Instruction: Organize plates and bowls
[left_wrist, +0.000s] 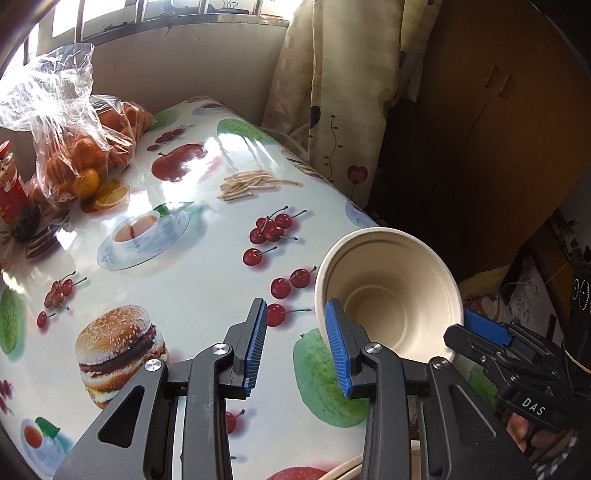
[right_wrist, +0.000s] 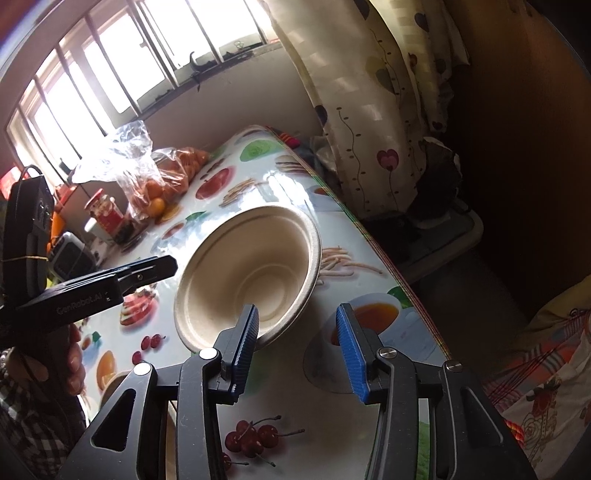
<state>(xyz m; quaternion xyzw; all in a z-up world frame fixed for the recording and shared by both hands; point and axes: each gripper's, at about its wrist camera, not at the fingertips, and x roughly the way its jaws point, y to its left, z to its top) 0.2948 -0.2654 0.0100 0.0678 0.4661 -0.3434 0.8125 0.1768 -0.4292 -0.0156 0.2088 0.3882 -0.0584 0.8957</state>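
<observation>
Pale bowl (right_wrist: 248, 275) tilted near the table's (left_wrist: 207, 273) right edge, mouth toward both tools. Right gripper (right_wrist: 300, 350) nearer, spread, left pad inside the rim. Left gripper (left_wrist: 297, 349) spread too, right pad at the bowl's left rim.

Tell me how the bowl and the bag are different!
The bowl is beige and stiff; the bag is clear and crinkly. The bowl is empty; the bag is full of oranges. The bowl is tilted at the near side of the table; the bag sits at the far side. Both can hold food.
</observation>
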